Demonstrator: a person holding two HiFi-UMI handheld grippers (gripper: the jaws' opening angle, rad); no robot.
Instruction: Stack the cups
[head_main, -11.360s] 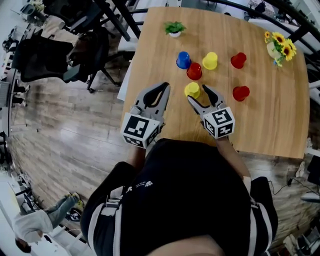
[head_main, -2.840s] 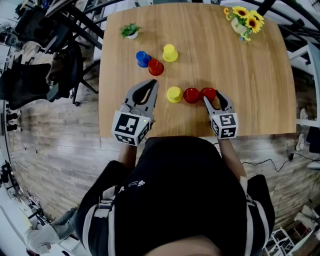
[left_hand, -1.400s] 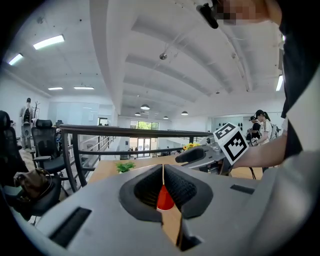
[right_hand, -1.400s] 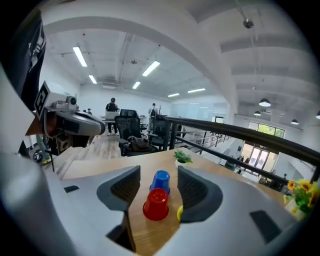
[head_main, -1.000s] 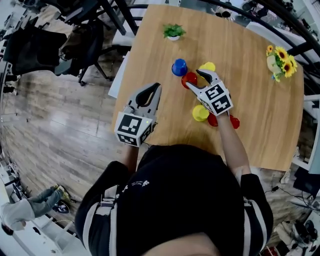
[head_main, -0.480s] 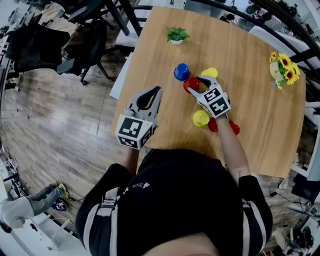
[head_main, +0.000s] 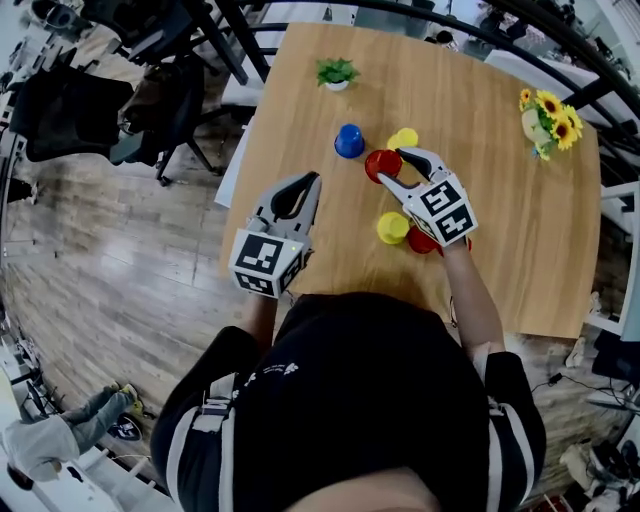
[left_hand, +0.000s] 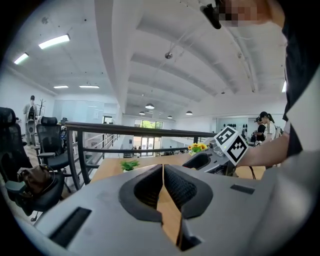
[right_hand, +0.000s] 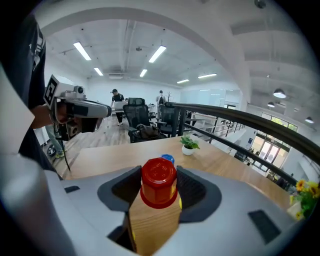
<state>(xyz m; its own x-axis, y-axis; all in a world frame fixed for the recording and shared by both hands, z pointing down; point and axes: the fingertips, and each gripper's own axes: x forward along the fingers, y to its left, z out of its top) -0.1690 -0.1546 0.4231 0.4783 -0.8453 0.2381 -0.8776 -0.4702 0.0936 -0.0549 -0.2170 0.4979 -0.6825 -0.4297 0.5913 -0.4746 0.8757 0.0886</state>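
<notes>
An upturned red cup (head_main: 380, 163) (right_hand: 159, 182) stands on the wooden table (head_main: 500, 180) with my right gripper (head_main: 394, 166) (right_hand: 159, 200) shut on it, a pad against each side. Just behind it are a blue cup (head_main: 349, 141) (right_hand: 168, 159) and a yellow cup (head_main: 403, 137). Nearer me another yellow cup (head_main: 392, 228) sits beside a red cup (head_main: 420, 241), and a further red cup is mostly hidden under my right gripper's marker cube. My left gripper (head_main: 303, 188) (left_hand: 163, 169) is shut on nothing, held over the table's left edge.
A small potted plant (head_main: 336, 72) (right_hand: 189, 144) stands at the table's far left. Sunflowers (head_main: 541, 118) stand at the far right. Black office chairs (head_main: 110, 110) stand on the wood floor left of the table, and a dark railing (head_main: 420, 20) runs behind it.
My right gripper has gone from the near row of cups out to the red cup beside the blue one and now grips it. The left gripper has stayed put.
</notes>
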